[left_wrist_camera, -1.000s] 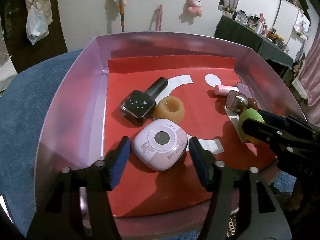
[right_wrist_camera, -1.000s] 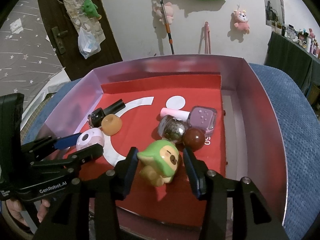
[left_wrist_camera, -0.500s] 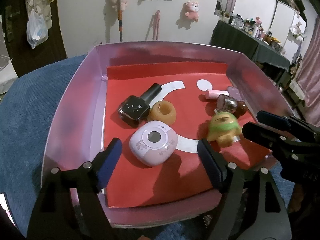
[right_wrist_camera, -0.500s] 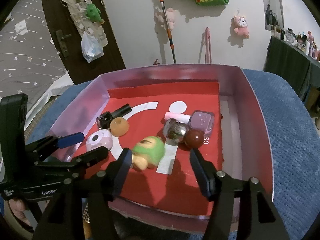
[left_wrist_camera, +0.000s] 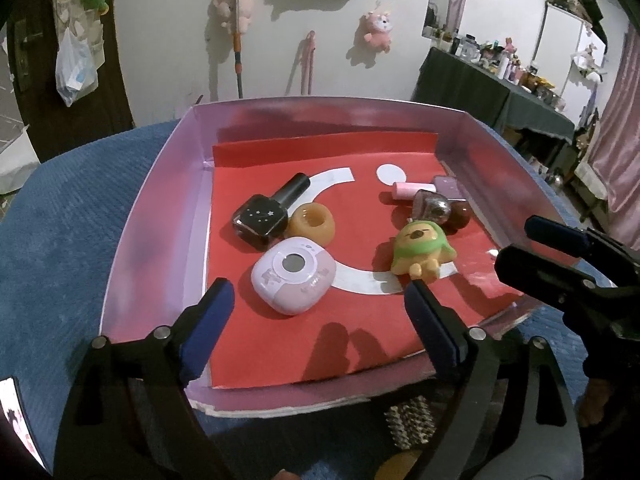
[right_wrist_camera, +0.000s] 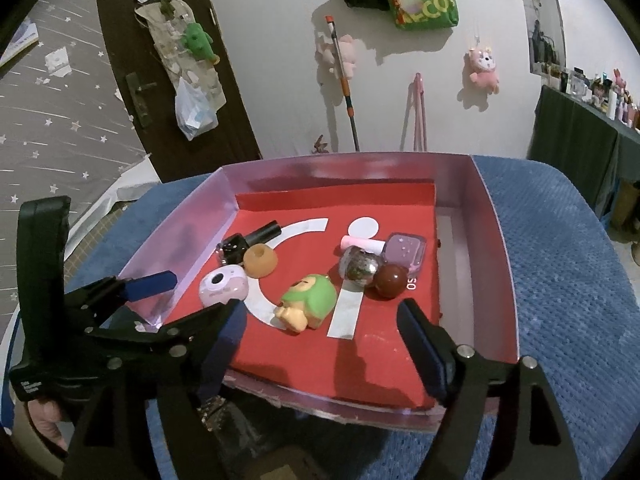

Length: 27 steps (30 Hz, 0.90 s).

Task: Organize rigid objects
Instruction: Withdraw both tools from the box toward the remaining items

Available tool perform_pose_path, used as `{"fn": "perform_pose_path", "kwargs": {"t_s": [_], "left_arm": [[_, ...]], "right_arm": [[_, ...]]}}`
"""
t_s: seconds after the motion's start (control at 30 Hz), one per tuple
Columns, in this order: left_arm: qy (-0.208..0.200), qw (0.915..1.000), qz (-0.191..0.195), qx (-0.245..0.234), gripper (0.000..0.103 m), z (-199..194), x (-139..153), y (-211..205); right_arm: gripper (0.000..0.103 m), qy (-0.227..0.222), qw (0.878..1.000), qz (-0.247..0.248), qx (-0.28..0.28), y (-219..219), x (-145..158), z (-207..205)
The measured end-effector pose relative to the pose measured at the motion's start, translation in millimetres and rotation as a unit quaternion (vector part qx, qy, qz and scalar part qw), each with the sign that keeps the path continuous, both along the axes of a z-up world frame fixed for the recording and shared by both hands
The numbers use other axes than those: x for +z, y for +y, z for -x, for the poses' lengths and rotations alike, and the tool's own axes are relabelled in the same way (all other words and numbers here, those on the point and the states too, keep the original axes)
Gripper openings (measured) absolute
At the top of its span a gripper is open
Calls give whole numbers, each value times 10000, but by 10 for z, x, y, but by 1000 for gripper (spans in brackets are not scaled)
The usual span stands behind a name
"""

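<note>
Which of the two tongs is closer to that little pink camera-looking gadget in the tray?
Left. The left tongs are opening right in front of the pink toy camera, not touching it. The right tongs are opening further off, beyond the green-hooded figurine.

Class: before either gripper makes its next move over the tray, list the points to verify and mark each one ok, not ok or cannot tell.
1. Left gripper empty, jaws opening: ok.
2. Right gripper empty, jaws opening: ok.
3. Pink case lies free of the pads on the red liner: ok.
4. Green toy upright: not ok, it lies tipped over.
5. All items inside the tray: ok.
6. Silver ball and brown ball steady: cannot tell.
</note>
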State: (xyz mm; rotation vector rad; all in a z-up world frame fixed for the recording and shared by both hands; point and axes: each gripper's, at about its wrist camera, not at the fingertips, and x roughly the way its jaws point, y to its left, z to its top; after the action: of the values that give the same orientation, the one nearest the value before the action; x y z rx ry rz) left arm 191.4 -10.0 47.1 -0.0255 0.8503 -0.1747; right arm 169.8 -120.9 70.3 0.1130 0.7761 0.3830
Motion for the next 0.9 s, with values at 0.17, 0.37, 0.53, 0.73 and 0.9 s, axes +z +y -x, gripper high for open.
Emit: {"fn": "perform_pose_path", "kwargs": {"t_s": [0.17,0.37,0.53,0.73,0.9], "left_arm": [[-63,10000,-3,-11,88,81,45,-5],[-73,10000,68,-9,88,173,88,3],[-82,10000,53,-4,88,231,101,13],[-102,9999,73,8,88,322,118,39],[-155,9997,178,36,100,406,148,81]], "right_arm": [[90,-60,9999,-84,-5,-19,49,72],[96,-184,9997,-126,27,-24,127,175],[102,-267,9995,-151,56,-21,177,278],[103,-312,9993,-184,97,-8,211,371],[103,-348,9991,-210,106,-13,235,442]]}}
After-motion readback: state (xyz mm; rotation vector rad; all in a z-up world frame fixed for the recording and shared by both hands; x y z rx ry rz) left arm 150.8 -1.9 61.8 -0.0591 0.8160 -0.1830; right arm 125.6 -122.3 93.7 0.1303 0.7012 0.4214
